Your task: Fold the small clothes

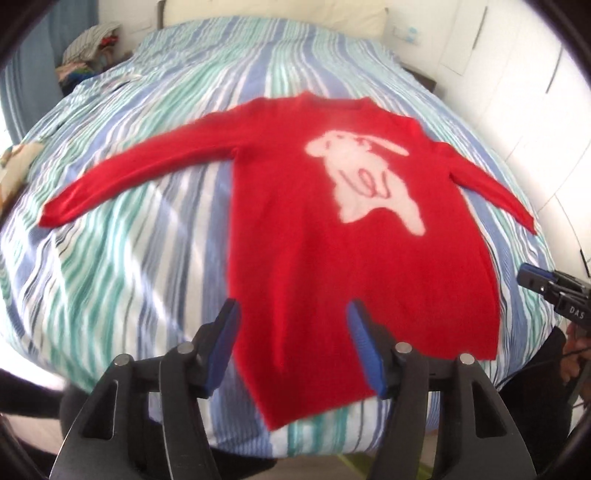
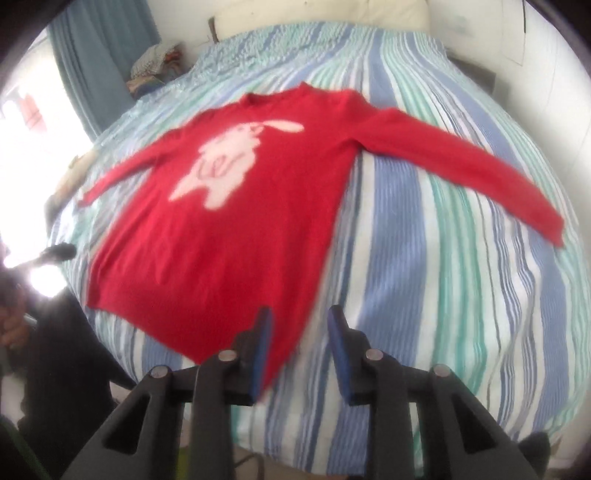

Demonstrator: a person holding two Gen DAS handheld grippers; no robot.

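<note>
Two empty grippers, left gripper [image 1: 291,332] and right gripper [image 2: 300,339], parted above red sweater [image 1: 332,240] hem

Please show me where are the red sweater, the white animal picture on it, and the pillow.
red sweater [image 1: 295,266]: left wrist view, lower body.
white animal picture [image 1: 365,181]: left wrist view, its middle.
pillow [image 1: 273,14]: left wrist view, its front face.

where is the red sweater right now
The red sweater lies flat, sleeves spread, on the striped bedspread, its hem nearest both open grippers; neither holds it.
</note>
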